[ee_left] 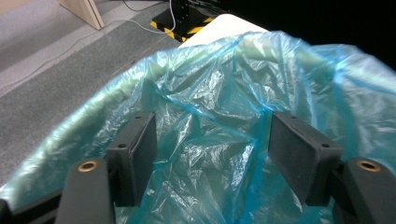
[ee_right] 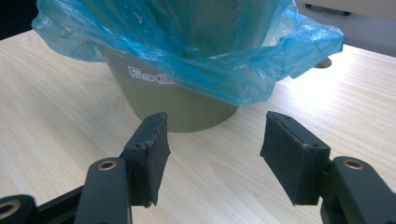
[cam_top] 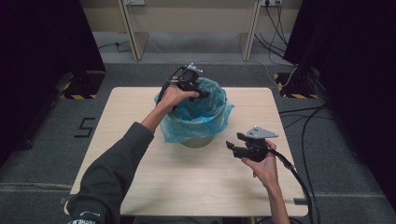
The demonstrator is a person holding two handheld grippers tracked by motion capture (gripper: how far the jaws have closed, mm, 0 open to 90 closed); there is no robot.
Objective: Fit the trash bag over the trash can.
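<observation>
A beige waste bin (cam_top: 198,140) (ee_right: 182,105) stands at the middle of the wooden table (cam_top: 140,107), lined with a blue plastic bag (cam_top: 205,116) (ee_left: 210,107) (ee_right: 224,70) folded out over its rim. My left gripper (cam_top: 198,93) (ee_left: 212,158) hangs over the bin's far left rim, open, with crumpled bag film below its jaws and nothing pressed between the pads. My right gripper (cam_top: 236,141) (ee_right: 212,154) is held to the right of the bin, a little above the table, open and empty, its jaws facing the bin's lower wall.
Beyond the table are grey carpet, black curtains on both sides and wooden desk legs (cam_top: 133,32). Cables (cam_top: 303,140) trail over the floor at the right. A black "5" (cam_top: 85,127) is marked on the floor at the left.
</observation>
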